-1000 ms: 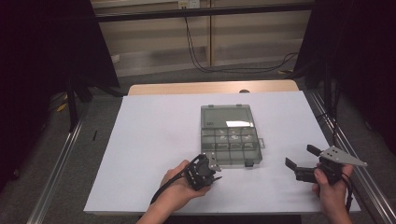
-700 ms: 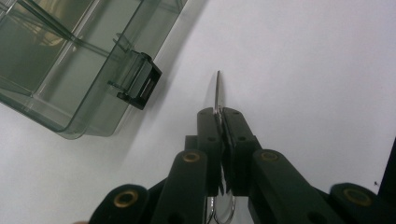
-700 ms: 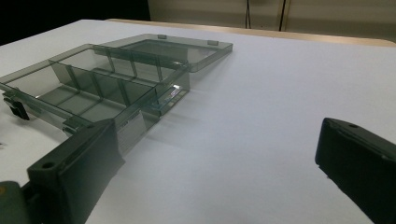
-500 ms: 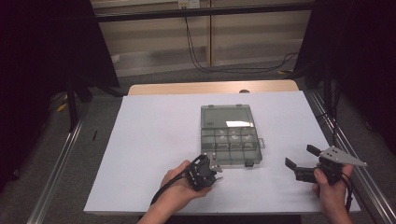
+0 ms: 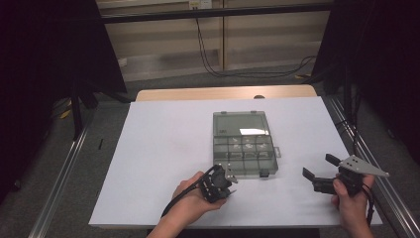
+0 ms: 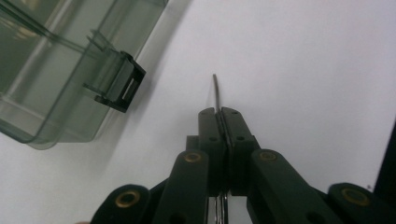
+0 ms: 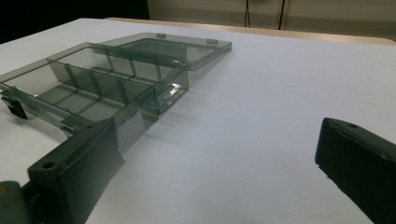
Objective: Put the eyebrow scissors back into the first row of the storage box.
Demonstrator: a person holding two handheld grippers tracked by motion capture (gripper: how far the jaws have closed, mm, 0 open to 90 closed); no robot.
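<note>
High view first, from the left: the left gripper [image 5: 221, 182] sits low over the white table [image 5: 163, 148], held in a hand [image 5: 190, 201] that comes in from the bottom edge, its cable trailing back beside the forearm. It lies just beside the near-left corner of a clear, smoke-tinted compartment box [image 5: 243, 144]. The box stands open — its lid [image 5: 240, 124] is folded flat on the far side, and the divided tray faces the person.

Left gripper view shows the two black jaws pressed together on a thin, dark, flat strip [image 6: 218, 95] that sticks out past the tips and bends slightly. What the strip is cannot be told. Up and to the left of the tips is the box's rounded corner [image 6: 56, 93] with a black latch [image 6: 122, 88] on its wall, near the strip but apart from it.

Further right in the high view, the right gripper [image 5: 322, 167] rests well apart from the box, near the table's right edge, with the grey three-cornered plate on top. Its jaws are spread — the right gripper view has them standing wide at either side with bare table between them, and the open box [image 7: 112, 79] lies off to the left.
</note>
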